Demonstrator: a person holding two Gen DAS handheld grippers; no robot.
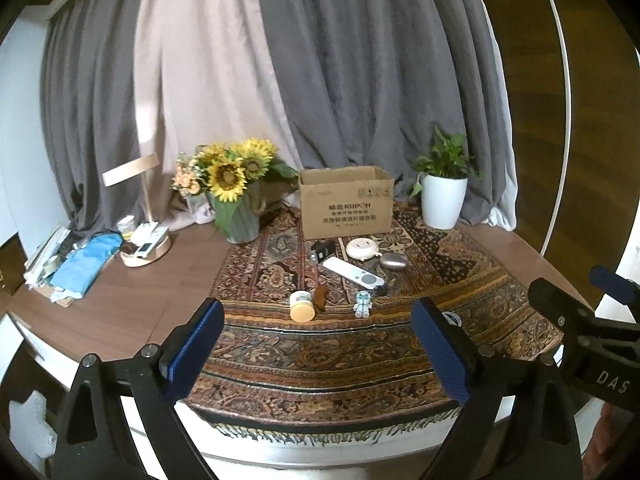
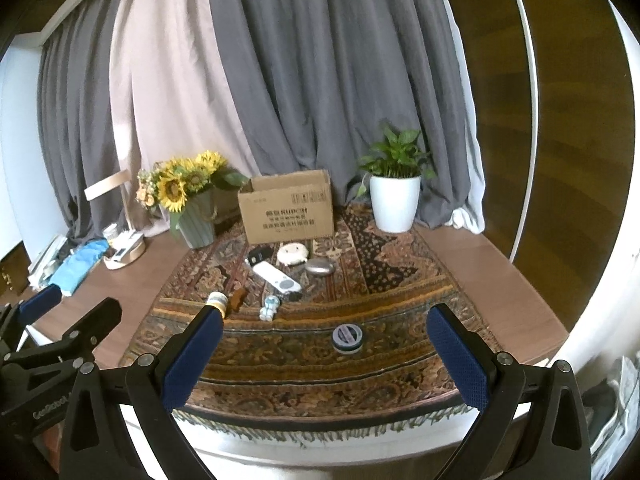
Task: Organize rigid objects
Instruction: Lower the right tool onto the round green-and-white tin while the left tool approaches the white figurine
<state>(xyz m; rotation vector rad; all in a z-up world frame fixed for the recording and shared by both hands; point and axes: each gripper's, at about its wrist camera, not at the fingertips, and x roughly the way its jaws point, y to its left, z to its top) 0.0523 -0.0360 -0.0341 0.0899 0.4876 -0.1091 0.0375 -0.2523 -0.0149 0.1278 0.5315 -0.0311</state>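
My left fingers and right fingers are spread, holding nothing. Both hover above the patterned fringed rug. A brown cardboard box stands at its far end.

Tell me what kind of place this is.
Probably a room in a home, arranged as a tabletop. A patterned rug covers a wooden table before floor-length curtains, with a sunflower vase and a potted plant as decoration.

Both wrist views look forward and slightly downward from the near table edge, sharing the patterned fringed rug and the brown cardboard box well ahead.
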